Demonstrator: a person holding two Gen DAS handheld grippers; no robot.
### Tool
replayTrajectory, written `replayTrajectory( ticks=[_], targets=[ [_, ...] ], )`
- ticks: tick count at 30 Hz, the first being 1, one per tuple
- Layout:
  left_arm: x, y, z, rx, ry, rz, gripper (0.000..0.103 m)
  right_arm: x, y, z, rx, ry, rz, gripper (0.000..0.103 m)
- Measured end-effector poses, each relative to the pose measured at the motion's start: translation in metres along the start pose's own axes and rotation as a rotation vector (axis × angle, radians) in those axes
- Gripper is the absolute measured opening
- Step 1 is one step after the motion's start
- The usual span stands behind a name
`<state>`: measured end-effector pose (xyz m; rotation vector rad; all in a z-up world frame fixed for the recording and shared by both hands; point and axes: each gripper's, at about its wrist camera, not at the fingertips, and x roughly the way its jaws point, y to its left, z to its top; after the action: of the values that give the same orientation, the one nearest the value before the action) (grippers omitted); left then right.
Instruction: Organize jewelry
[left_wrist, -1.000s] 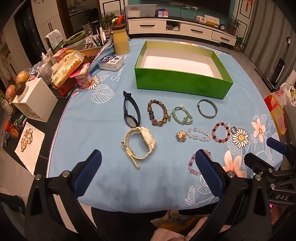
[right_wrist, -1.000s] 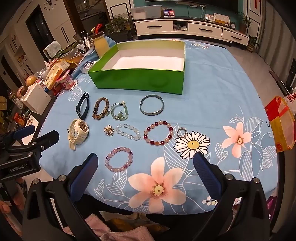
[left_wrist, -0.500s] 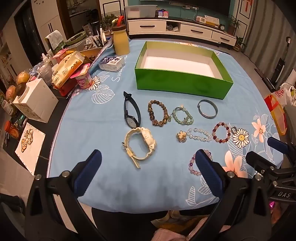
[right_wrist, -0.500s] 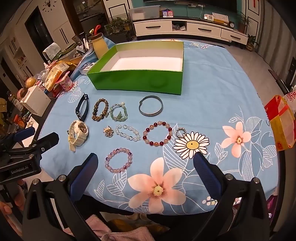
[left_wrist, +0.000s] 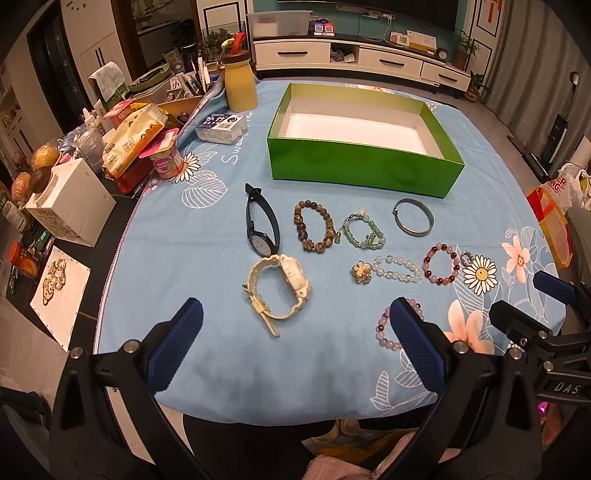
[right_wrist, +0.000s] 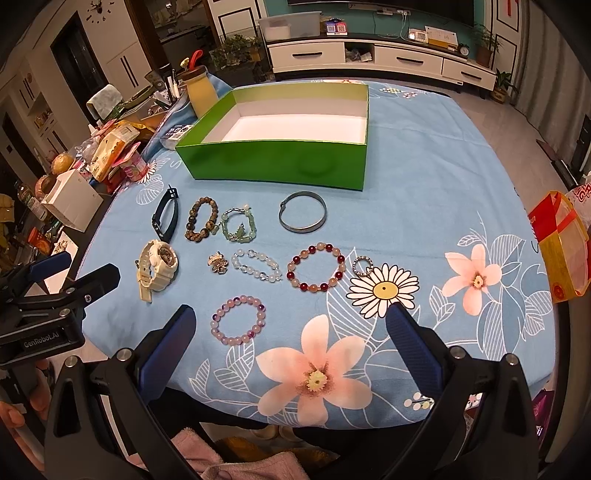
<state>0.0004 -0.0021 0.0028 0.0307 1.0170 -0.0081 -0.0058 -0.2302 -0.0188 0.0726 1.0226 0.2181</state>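
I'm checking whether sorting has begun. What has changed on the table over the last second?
Almost nothing. The right gripper drifted very slightly, so its view shifted a touch; nothing was taken hold of or let go. The left gripper stayed put. Both remain open and empty at the near table edge. The watches, bracelets, bangle and small ring lie where they were, and the green box is still empty.
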Motion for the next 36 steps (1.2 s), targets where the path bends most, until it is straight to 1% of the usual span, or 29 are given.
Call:
replayTrajectory(
  ticks=[36],
  targets=[
    [-0.0018,-0.0027,0.0013,0.010,-0.006,-0.002,0.101,-0.0022,-0.0003,0.0015,0.005,-0.005,0.000,0.102]
  ],
)
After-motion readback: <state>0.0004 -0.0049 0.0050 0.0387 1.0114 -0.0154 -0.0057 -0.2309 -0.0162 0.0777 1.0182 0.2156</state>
